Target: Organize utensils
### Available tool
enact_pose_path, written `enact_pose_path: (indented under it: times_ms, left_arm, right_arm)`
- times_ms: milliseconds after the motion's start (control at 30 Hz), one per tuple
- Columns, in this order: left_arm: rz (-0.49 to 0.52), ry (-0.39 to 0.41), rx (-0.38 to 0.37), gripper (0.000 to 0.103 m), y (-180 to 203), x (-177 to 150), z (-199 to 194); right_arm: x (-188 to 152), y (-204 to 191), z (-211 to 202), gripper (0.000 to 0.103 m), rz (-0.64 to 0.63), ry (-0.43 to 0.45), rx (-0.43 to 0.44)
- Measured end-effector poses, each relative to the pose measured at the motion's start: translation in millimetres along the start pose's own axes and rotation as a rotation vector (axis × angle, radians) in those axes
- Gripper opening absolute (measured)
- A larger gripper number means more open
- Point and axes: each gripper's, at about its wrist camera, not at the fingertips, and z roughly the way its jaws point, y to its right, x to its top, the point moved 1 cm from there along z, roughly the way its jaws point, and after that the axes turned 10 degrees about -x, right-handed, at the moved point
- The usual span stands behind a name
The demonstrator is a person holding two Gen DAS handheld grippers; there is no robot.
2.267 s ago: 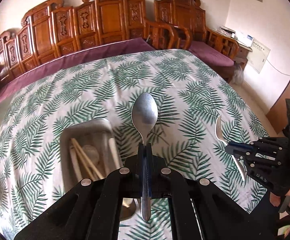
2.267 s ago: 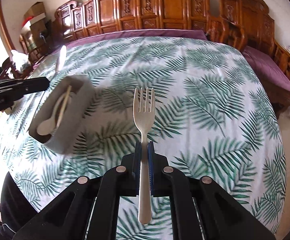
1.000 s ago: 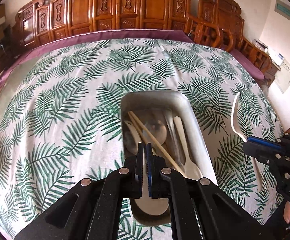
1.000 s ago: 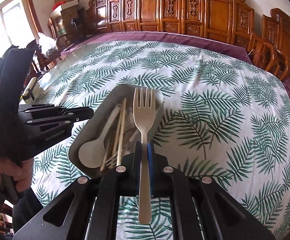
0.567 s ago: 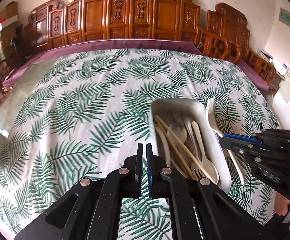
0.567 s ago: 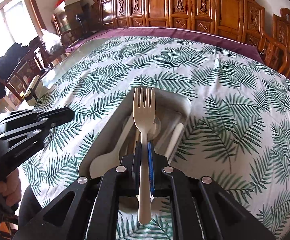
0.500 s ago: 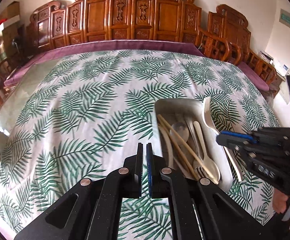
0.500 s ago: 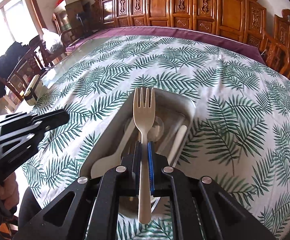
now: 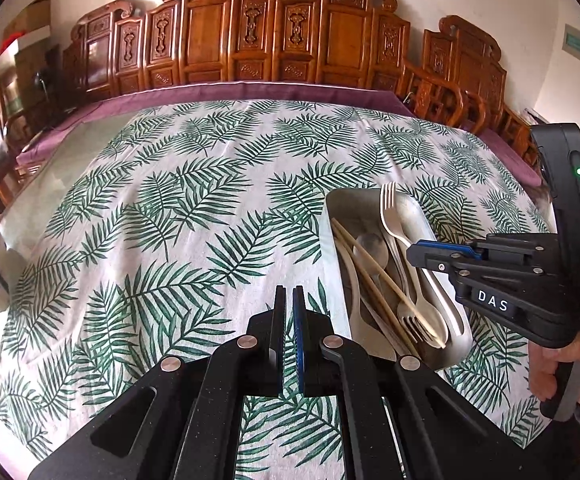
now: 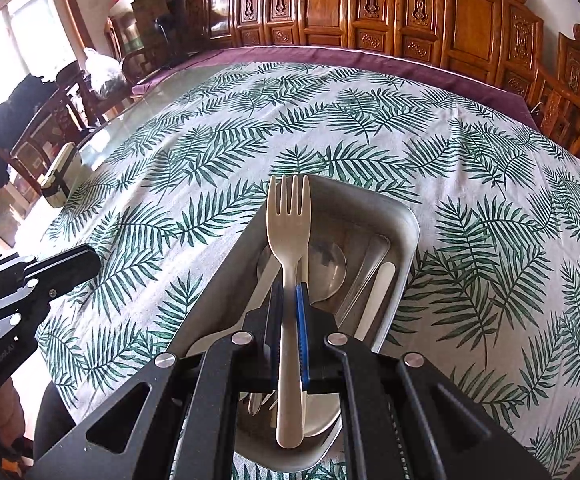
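Two grippers are in my feeds, and everything I place here is relative to the metal tray (image 9: 370, 200) sitting on the palm-leaf tablecloth (image 9: 178, 216). My right gripper (image 10: 289, 300) is pinching the handle of a cream plastic fork (image 10: 289, 216), its fingers pressed tight against it; the fork hangs above the tray's inside with its tines pointing toward the tray's far end. From the left wrist view that same fork (image 9: 392, 216) shows above the tray's right half, tines over the far part of the tray, with the right gripper (image 9: 418, 250) reaching in from the tray's right side. My left gripper (image 9: 289, 300) is to the left of the tray, over bare cloth, its fingers pressed together with only a thin slit between them and nothing held. Inside the tray I can see a pair of wooden chopsticks (image 9: 378, 264) lying slantwise along its length, a metal spoon (image 9: 372, 246) with its bowl toward the far end, a pale spoon (image 9: 430, 308) near the close end, and a metal fork (image 9: 410, 320) with tines toward the close end. Beyond the tray's far end, carved wooden chairs (image 9: 290, 40) line the wall.
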Motion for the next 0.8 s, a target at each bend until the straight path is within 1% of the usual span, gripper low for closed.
enact_pose_path:
  times_ms: [400,467,500,533,800]
  left_arm:
    - [0.021,0.000,0.009,0.003,14,-3,-8]
    - [0.025,0.000,0.011,0.003,16,-4,-10]
    - [0.025,0.001,0.012,0.003,18,-4,-12]
    - [0.025,0.002,0.012,0.003,18,-5,-13]
    - [0.030,0.008,0.013,0.003,25,-12,-24]
  right_arm:
    - [-6,7,-15,0.009,-0.004,0.026,0.000]
    - [-6,7,-16,0.012,-0.007,0.030,0.000]
    - [-6,7,-17,0.017,-0.006,0.032,0.008]
    - [-6,8,-19,0.019,-0.006,0.037,0.014]
    - [-12,26,-47,0.019,0.020,0.078,-0.004]
